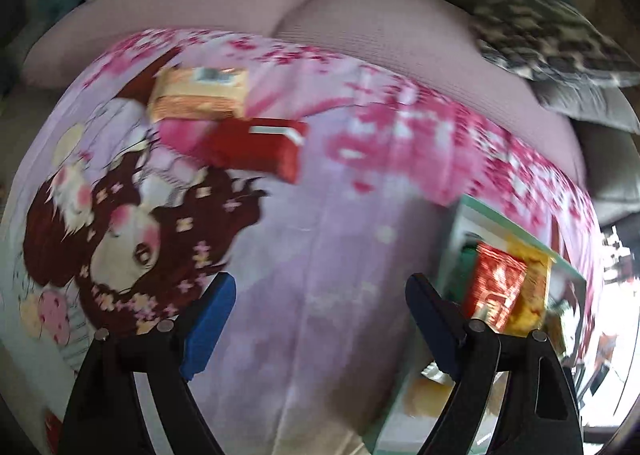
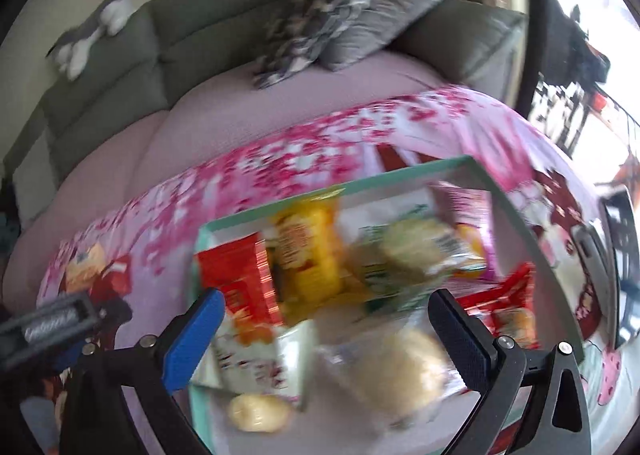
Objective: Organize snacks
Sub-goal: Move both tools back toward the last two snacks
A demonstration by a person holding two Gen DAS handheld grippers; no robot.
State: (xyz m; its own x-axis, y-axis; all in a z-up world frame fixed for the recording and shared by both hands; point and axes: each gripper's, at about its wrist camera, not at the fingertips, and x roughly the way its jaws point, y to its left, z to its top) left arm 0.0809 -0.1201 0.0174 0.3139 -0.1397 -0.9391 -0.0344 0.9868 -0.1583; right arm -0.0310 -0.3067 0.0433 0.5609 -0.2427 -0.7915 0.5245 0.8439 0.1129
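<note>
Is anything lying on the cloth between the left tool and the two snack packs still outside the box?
Nothing visible. Only bare printed cloth lies between the open, empty left tool and the red pack with the orange pack just behind it. The box sits off to the right.

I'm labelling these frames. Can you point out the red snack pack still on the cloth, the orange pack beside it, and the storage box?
red snack pack (image 1: 256,147), left wrist view, top face.
orange pack (image 1: 200,97), left wrist view, front face.
storage box (image 2: 400,168), right wrist view, far rim.

likely a home: green sofa (image 2: 192,27), cushions (image 2: 380,19).
</note>
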